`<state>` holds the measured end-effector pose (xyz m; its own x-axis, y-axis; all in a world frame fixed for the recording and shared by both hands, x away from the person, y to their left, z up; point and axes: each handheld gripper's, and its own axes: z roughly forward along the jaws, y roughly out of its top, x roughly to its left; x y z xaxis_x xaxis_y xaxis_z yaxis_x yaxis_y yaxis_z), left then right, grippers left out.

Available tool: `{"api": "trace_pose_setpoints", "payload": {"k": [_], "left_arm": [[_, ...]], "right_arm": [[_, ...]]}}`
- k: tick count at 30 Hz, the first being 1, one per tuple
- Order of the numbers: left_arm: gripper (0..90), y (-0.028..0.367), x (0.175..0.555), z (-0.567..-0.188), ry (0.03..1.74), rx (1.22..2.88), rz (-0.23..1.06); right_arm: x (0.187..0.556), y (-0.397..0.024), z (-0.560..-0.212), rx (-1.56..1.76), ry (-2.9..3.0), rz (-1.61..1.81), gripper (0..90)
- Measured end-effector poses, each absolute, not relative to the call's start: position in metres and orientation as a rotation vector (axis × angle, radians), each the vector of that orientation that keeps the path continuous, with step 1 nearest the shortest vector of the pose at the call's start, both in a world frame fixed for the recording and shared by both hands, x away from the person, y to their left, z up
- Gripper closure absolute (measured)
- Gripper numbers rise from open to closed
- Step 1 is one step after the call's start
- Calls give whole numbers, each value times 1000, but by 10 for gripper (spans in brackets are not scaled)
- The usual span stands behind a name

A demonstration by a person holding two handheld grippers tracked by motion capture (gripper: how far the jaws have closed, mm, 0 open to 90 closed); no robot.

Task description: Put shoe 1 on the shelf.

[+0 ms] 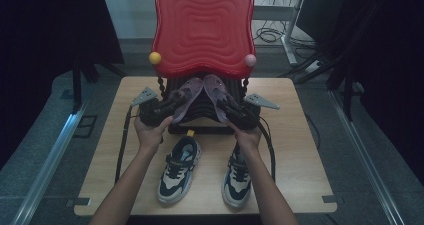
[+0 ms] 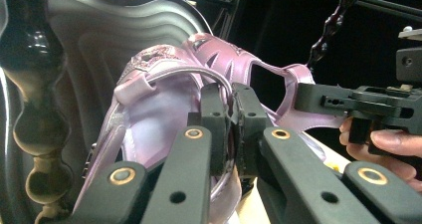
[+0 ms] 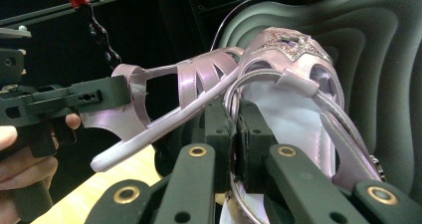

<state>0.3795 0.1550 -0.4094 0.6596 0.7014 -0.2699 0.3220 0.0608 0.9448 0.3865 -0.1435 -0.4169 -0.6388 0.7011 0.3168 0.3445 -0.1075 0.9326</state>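
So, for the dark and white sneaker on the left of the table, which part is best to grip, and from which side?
Probably the heel collar of the left sneaker, approached from the near table edge: the heel faces the person, and the open rim gives thin material for the jaws.

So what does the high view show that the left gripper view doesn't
High view alone: the pair of navy-and-white sneakers on the light wooden table, and the red wavy-ribbed chair back with its yellow ball. Left gripper view alone: the left gripper up close, jaws pinched on a thin strap of its lilac sandal. Both: two lilac strappy sandals, one per gripper, and the right gripper holding the other sandal.
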Motion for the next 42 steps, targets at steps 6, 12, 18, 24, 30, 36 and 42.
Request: {"api": "trace_pose_setpoints", "payload": {"k": [6, 12, 18, 24, 30, 36, 42], "left_arm": [[855, 152, 385, -411, 874, 1547, 385], [855, 148, 393, -413, 857, 1554, 422], [853, 147, 398, -414, 843, 1544, 456], [851, 141, 404, -419, 833, 1552, 477], [849, 139, 409, -418, 834, 1549, 507], [844, 137, 416, -422, 817, 1545, 523], [830, 129, 415, -428, 804, 1574, 535]], "right_arm": [[392, -140, -420, 1151, 1867, 1814, 853], [399, -136, -419, 1148, 1848, 1787, 853], [404, -133, -417, 1125, 1825, 1777, 853], [410, -128, -421, 1120, 1804, 1740, 853], [416, -119, -423, 1072, 1788, 1703, 852], [419, -116, -424, 1039, 1775, 1649, 850], [423, -115, -429, 1023, 1791, 1587, 842]]}}
